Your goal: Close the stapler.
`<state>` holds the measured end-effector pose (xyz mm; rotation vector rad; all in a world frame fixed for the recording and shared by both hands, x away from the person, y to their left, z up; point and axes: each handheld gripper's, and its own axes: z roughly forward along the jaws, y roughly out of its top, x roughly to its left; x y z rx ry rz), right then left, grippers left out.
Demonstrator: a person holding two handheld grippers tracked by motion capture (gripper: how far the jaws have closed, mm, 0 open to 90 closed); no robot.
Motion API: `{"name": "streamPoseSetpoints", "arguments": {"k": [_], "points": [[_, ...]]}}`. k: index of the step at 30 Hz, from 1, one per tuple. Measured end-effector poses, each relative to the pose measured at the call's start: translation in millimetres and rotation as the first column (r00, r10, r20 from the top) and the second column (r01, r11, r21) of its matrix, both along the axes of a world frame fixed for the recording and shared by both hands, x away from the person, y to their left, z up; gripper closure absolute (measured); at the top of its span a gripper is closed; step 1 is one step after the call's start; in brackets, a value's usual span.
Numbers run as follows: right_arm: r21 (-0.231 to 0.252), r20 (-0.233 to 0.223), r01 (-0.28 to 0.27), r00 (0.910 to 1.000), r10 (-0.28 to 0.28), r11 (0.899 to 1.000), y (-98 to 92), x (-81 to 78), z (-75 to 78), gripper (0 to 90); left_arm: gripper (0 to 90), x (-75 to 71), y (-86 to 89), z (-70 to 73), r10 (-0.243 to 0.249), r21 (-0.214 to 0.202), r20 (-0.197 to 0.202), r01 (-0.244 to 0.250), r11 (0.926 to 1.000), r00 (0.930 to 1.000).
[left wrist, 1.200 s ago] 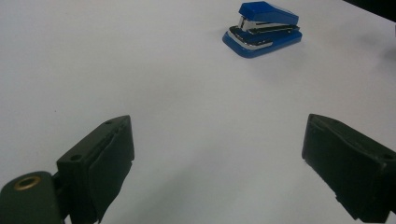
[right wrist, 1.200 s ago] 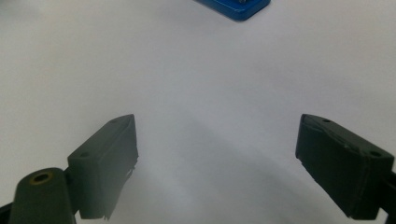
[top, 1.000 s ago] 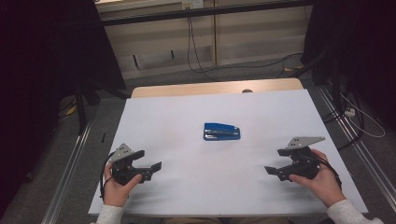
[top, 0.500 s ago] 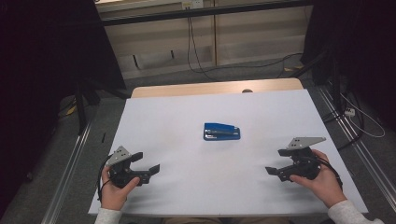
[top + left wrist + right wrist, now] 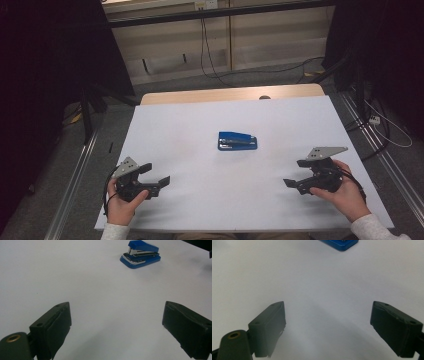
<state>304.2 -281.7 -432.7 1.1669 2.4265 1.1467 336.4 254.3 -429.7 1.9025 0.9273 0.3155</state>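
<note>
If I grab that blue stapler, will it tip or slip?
The stapler lies flat on a wide base, so tipping seems unlikely. Its glossy plastic and metal may slip between pads. The hinged top probably presses down if squeezed from above.

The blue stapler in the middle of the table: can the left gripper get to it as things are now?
Probably yes. The left gripper has its jaws wide open, and only bare white table lies between it and the blue stapler. The right gripper is off to the other side.
</note>
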Motion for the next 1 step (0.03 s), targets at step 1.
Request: {"name": "streamPoseSetpoints", "arguments": {"k": [1], "points": [[0.0, 0.0, 0.0, 1.0, 0.0, 1.0, 0.0, 0.0, 0.0, 12.4, 8.7, 0.2, -0.1, 0.0, 0.002, 0.002, 0.001, -0.002, 1.0, 1.0]]}}
